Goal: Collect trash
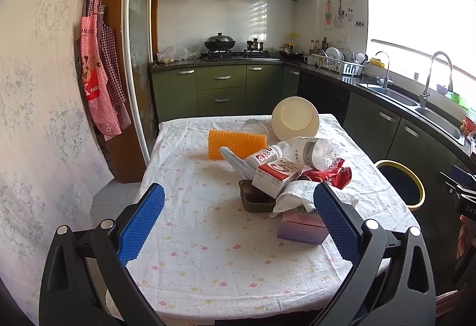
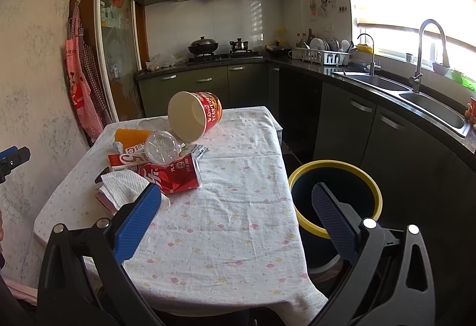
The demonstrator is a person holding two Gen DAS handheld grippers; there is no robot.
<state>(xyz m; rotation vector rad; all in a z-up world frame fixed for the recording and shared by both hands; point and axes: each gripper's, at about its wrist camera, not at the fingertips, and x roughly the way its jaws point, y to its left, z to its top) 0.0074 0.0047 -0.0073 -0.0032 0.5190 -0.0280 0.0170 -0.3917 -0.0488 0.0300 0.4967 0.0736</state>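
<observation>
A heap of trash lies on the cloth-covered table [image 1: 208,251]: a red paper bowl [image 2: 196,114] on its side, a clear plastic bottle [image 1: 312,150], a small white bottle [image 1: 264,155], a red and white carton [image 1: 278,175], a crushed red can [image 2: 175,174], a white paper towel [image 1: 300,195], a dark brown tray [image 1: 255,198], a pink-purple box [image 1: 300,227] and an orange bumpy piece [image 1: 235,143]. A yellow-rimmed trash bin [image 2: 336,198] stands on the floor right of the table. My left gripper [image 1: 238,220] is open, above the table's near part. My right gripper [image 2: 235,220] is open, above the table's right edge.
Green kitchen cabinets and a stove with pots [image 1: 220,43] stand at the back. A dark counter with a dish rack [image 1: 339,61] and a double sink [image 2: 416,100] runs along the right. Aprons [image 1: 98,73] hang on the left wall.
</observation>
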